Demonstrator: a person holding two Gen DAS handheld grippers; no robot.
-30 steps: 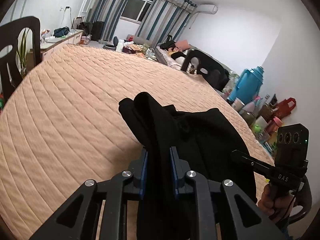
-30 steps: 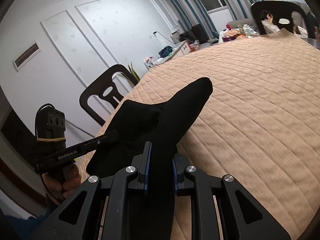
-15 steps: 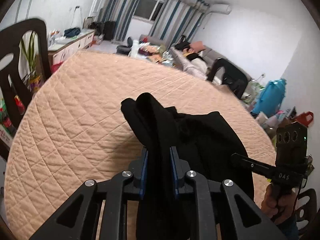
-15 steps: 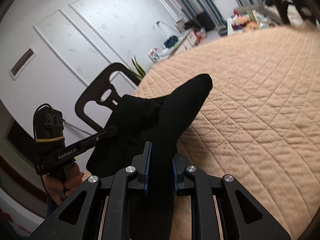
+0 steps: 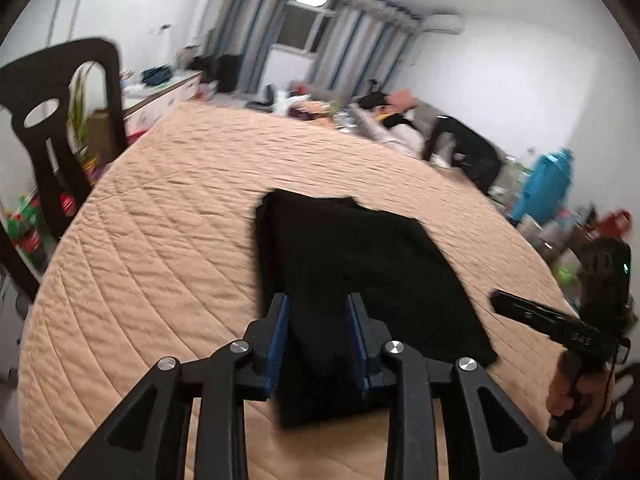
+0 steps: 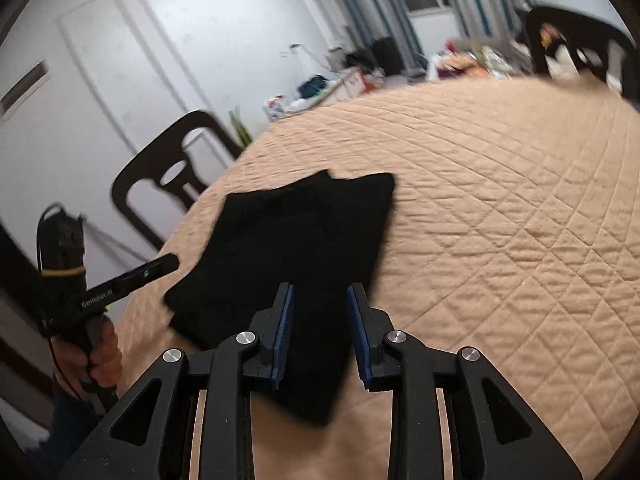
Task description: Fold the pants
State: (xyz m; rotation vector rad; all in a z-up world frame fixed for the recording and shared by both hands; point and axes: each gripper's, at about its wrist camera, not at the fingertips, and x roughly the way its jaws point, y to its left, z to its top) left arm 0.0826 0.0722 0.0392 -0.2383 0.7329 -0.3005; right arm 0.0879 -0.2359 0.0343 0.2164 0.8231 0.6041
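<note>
Quilted table (image 5: 160, 240) holds one folded pants (image 5: 352, 256); two grippers opening.

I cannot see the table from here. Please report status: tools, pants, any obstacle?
Left tool and right tool both opening, pants edge between the pads, not pressed. Black pants folded flat on the quilted cover. Nothing in the way.

Around my workspace: a quilted surface and a cluttered room

I see a peach quilted cover (image 5: 168, 248), 1 dark chair (image 5: 52, 120) at its left edge with a green plant (image 5: 78, 108) behind it, another dark chair (image 6: 576, 44) at the far side, striped curtains (image 5: 352, 48) framing a window (image 5: 298, 28), and a blue jug (image 5: 548, 184) among blurred clutter.
</note>
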